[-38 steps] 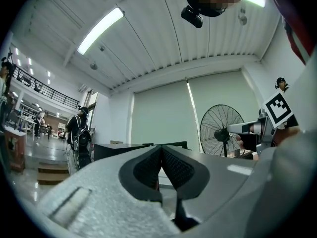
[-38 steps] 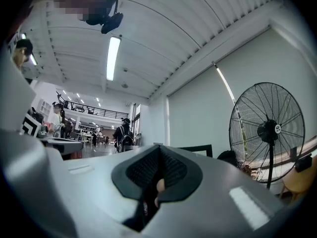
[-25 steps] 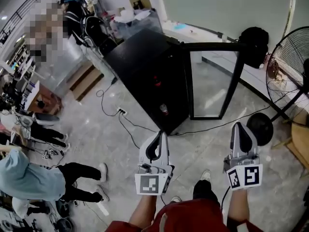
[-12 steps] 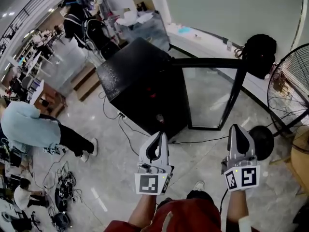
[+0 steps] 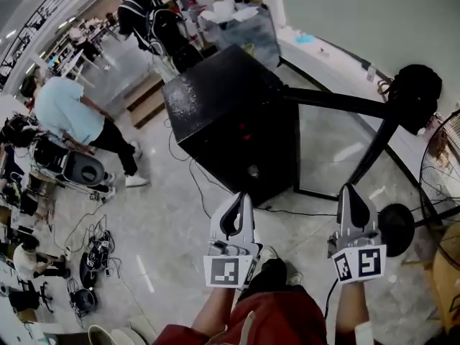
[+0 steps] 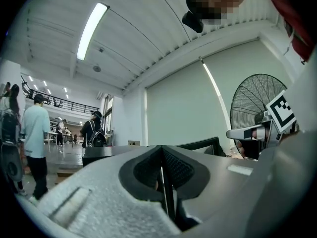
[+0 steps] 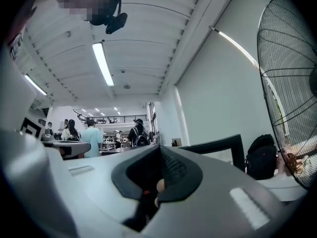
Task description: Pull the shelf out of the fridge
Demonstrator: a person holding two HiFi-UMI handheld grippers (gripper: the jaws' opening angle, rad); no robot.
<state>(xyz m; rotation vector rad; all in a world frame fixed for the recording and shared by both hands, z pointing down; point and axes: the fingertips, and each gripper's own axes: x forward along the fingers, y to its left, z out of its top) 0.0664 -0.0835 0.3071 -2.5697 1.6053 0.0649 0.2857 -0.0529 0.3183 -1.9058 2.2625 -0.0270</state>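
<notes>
Black fridge (image 5: 230, 113) stands on the pale tiled floor (image 5: 165, 243), ahead of both grippers. Its glass door (image 5: 338, 149) is swung wide open to the right of the cabinet. Inside is dark. We make out only 2 small reddish spots and 1 pale round thing low down, and we cannot pick out the shelf in there.

Left gripper (image 5: 241, 197) is clenched and empty. In the left gripper view we see the 2 pads meeting along 1 seam with nothing between them. It is held in the air over the floor, pointing at the fridge's lower front and not touching it.

Right gripper (image 5: 351, 190) is also clenched and empty, jaws together in its own view. It points toward the bottom edge of the open door, apart from it.

The 2 grippers sit side by side, about level, marker cubes toward the person. We see the person's forearms and red top (image 5: 280, 320) at the bottom edge.

Right of the door we note a black backpack (image 5: 415, 95) by the wall ledge and a standing fan (image 5: 442, 171) with a round black base (image 5: 396, 228). Black cables (image 5: 190, 182) run from the fridge across the floor.

Left of the fridge a person in a light blue shirt (image 5: 68, 113) bends over, with gear and tangled cables nearby. Behind the fridge we see a person in black (image 5: 154, 24), a clear bin (image 5: 241, 31) and wooden steps (image 5: 147, 103).
</notes>
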